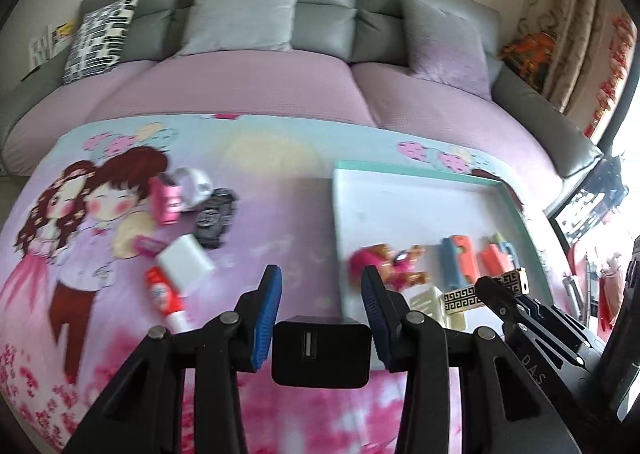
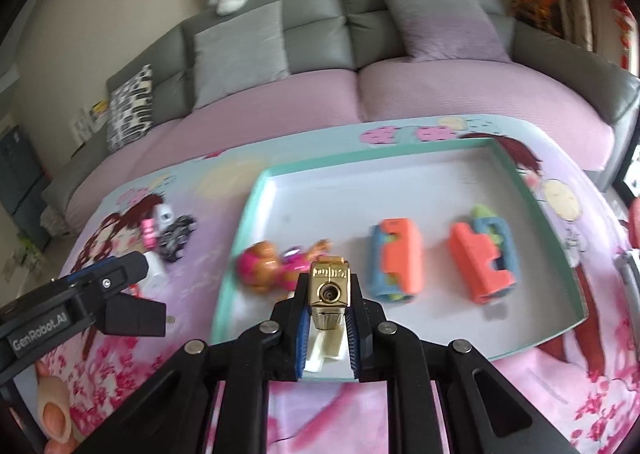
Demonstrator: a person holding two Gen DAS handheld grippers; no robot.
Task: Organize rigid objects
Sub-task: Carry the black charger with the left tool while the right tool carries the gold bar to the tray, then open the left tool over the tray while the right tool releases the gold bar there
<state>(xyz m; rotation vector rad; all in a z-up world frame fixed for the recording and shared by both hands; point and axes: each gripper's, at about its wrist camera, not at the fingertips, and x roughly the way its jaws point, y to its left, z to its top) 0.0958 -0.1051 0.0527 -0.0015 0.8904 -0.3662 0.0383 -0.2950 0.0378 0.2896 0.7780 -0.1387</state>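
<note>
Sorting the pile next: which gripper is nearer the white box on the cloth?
Left. The left gripper, holding a black charger, is beside the white box; the right gripper is over the tray.

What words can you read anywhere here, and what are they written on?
"GenRobot.AI": white label on the left gripper body.
"DAS": side of the right gripper body; any more letters are hidden.
Pink box and red tube: print too blurred to read.
Gold lighter: only patterns, no words.
</note>
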